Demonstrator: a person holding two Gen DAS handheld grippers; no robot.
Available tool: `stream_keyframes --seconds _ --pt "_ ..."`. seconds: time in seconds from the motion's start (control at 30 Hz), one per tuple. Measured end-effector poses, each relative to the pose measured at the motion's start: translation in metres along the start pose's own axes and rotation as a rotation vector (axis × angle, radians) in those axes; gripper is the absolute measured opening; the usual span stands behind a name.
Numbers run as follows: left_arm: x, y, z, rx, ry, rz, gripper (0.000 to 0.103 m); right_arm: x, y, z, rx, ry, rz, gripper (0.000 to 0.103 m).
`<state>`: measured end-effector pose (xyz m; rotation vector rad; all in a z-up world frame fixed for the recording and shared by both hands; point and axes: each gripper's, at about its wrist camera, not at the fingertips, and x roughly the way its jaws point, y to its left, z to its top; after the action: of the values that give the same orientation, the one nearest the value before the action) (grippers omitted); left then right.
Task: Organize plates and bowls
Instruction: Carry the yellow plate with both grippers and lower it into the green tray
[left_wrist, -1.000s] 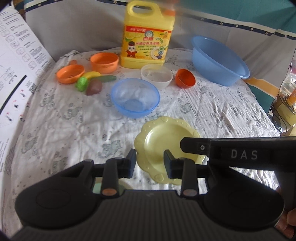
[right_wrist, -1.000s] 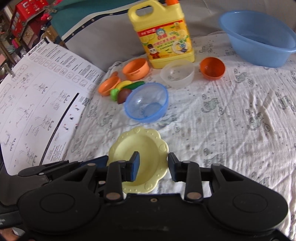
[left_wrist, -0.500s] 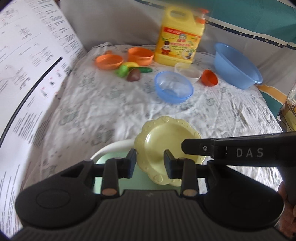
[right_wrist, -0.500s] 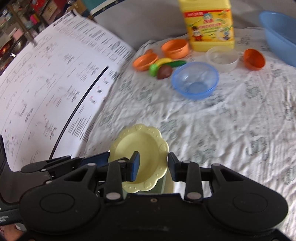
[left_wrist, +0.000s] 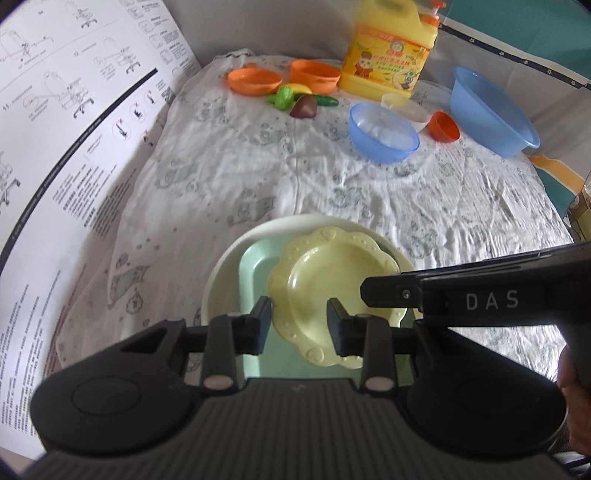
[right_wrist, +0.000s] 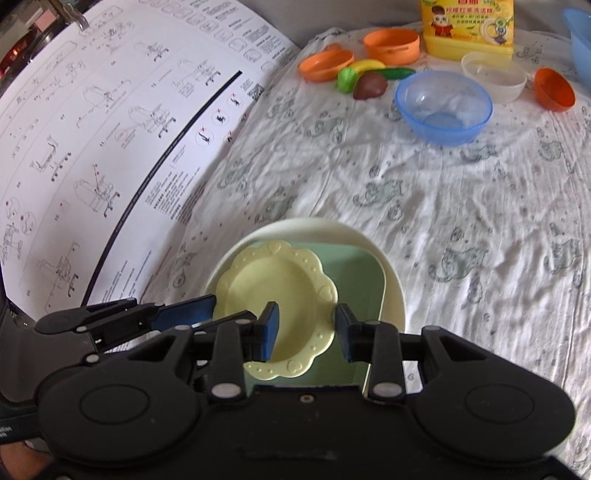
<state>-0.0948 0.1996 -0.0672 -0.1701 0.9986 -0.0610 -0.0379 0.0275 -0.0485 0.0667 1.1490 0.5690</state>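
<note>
Pinching plate (left_wrist: 332, 273) narrowly: left tongs (left_wrist: 299, 321), right tongs (right_wrist: 306, 325)

It looks like a room in a home. A soft cloth (left_wrist: 229, 184) with little animals covers a bed or sofa. On it sit plastic bowls (left_wrist: 384, 133), toy food (left_wrist: 303, 107) and a big yellow soap jug (left_wrist: 391, 55). A big paper (right_wrist: 92, 147) with drawings lies beside.

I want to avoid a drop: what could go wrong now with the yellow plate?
The yellow plate is off-centre over the green tray and white plate; released so, it might land askew or slide off. The left gripper and right gripper pinch only its rim, so it could slip.
</note>
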Motion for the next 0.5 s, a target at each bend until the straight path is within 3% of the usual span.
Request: stream_keyframes --seconds 0.43,0.47,0.5 --pt "0.016 0.002 -0.003 -0.002 0.041 -0.009 0.033 0.011 -0.004 0.0 0.008 0.04 -0.009 0.035" --pt "0.017 0.002 -0.003 -0.002 0.04 -0.008 0.035 0.012 -0.003 0.0 0.004 0.038 -0.009 0.035" --pt "0.016 0.003 -0.002 -0.001 0.036 -0.006 0.045 0.011 -0.003 0.001 -0.003 0.033 -0.012 0.042"
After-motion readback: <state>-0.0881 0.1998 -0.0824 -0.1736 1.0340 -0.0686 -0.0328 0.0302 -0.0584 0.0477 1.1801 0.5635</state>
